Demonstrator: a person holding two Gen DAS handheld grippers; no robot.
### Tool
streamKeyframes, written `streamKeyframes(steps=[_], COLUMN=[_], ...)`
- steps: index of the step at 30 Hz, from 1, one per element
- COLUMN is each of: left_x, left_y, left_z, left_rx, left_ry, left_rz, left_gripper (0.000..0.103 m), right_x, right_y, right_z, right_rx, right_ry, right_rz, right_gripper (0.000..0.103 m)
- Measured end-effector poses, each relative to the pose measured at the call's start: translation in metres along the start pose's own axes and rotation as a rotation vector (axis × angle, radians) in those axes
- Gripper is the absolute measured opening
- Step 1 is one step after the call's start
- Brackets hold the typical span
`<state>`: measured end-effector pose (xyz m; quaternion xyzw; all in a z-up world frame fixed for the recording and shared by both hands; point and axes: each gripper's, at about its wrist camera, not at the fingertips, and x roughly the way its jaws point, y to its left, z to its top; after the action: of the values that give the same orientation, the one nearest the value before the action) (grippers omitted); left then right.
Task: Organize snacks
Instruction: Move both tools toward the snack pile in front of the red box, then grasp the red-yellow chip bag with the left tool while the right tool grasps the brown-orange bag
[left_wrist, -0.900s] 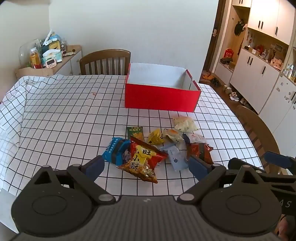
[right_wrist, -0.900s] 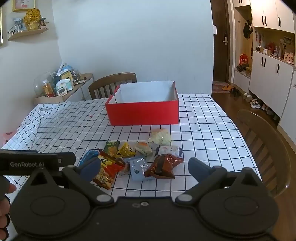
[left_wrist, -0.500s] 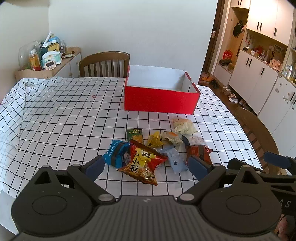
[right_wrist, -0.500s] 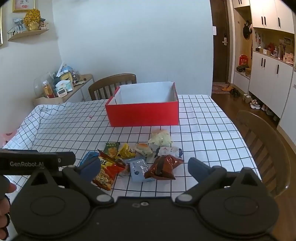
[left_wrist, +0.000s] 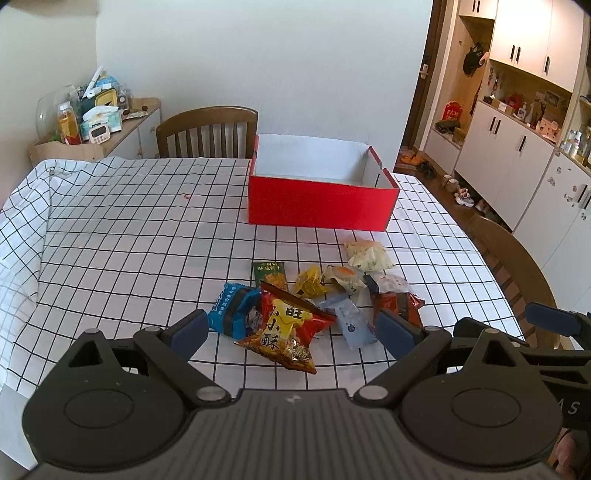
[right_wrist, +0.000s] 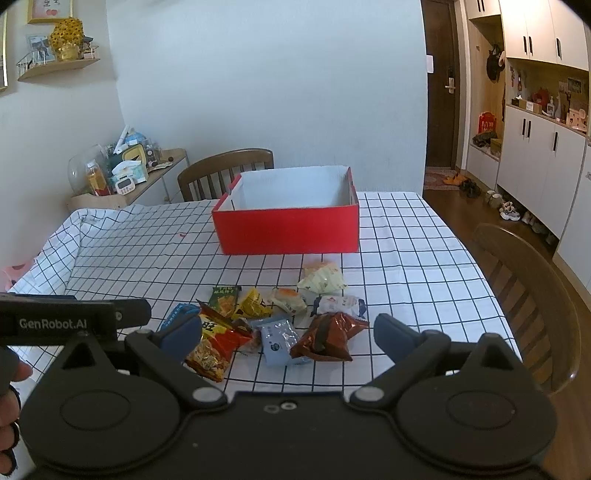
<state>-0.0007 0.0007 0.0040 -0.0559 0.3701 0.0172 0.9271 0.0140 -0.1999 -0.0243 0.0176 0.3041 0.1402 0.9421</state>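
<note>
While both grippers hover, left gripper (left_wrist: 290, 326) fingers apart, right gripper (right_wrist: 288, 334) likewise, snack packets (left_wrist: 291, 325) seemingly untouched.

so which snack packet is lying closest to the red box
The pale cream packet, at the far edge of the pile; every other packet lies nearer the camera than it.

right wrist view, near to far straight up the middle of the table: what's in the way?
Light blue packet → yellow packet → pale green packet → red box → wooden chair behind the table. Both grippers open, holding nothing.
</note>
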Motion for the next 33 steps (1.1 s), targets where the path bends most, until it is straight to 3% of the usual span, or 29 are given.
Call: streamKeyframes(steps=[9, 25, 33], left_x=[-0.001, 0.011, 0.046], left_y=[0.003, -0.005, -0.007], left_z=[0.001, 0.005, 0.004], left_rx=[0.005, 0.029, -0.01], left_ry=[-0.001, 0.003, 0.095], left_rz=[-0.016, -0.04, -0.031], left_gripper=[0.098, 0.098, 0.098], right_x=[-0.004, 0.0, 0.03], right_y=[0.004, -0.004, -0.021], right_z=[0.0, 0.001, 0.003], right_rx=[0.016, 0.001, -0.019], right_ry=[-0.061, -0.034, 0.036], right_rz=[0.013, -0.037, -0.032], right_gripper=[0.099, 0.099, 0.097])
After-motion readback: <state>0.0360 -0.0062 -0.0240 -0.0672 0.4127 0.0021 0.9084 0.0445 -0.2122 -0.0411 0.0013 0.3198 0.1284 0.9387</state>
